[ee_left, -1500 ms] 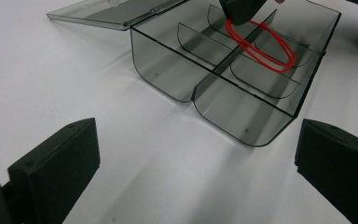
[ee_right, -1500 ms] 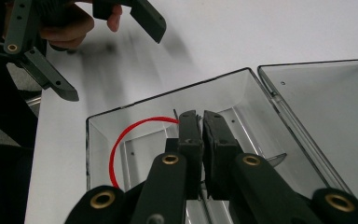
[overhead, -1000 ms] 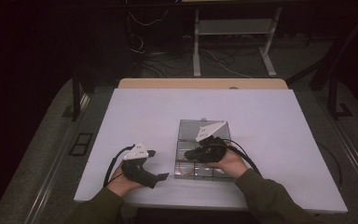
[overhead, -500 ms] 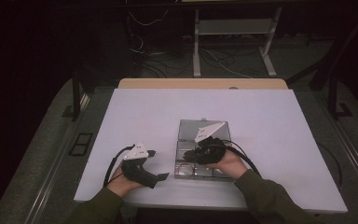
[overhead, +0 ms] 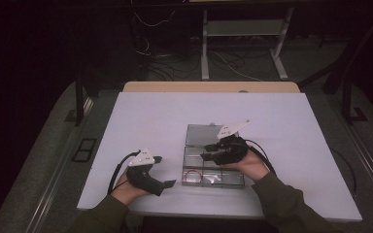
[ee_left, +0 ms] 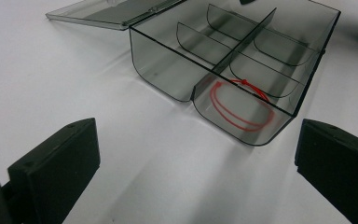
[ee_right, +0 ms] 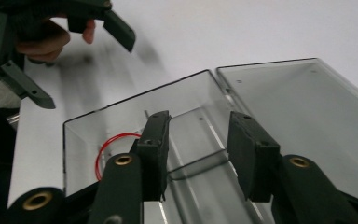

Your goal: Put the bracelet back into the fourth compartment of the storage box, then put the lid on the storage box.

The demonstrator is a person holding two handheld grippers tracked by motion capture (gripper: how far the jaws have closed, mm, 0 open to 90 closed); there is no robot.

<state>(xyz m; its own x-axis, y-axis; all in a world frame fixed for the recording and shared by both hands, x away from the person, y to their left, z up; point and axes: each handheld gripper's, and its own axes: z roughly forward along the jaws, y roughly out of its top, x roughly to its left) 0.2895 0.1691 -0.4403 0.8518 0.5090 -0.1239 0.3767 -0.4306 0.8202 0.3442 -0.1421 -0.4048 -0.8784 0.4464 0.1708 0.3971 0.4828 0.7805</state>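
White table (overhead: 150, 121) in dark room (cables on floor (overhead: 175, 58)); clear box (overhead: 194, 133) open.

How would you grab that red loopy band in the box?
Come from straight above. The red band lies flat in a corner compartment of the clear box, whose walls and dividers block the sides. Pinch one strand across the loop, probably near the middle of the compartment, where there is room for both jaws.
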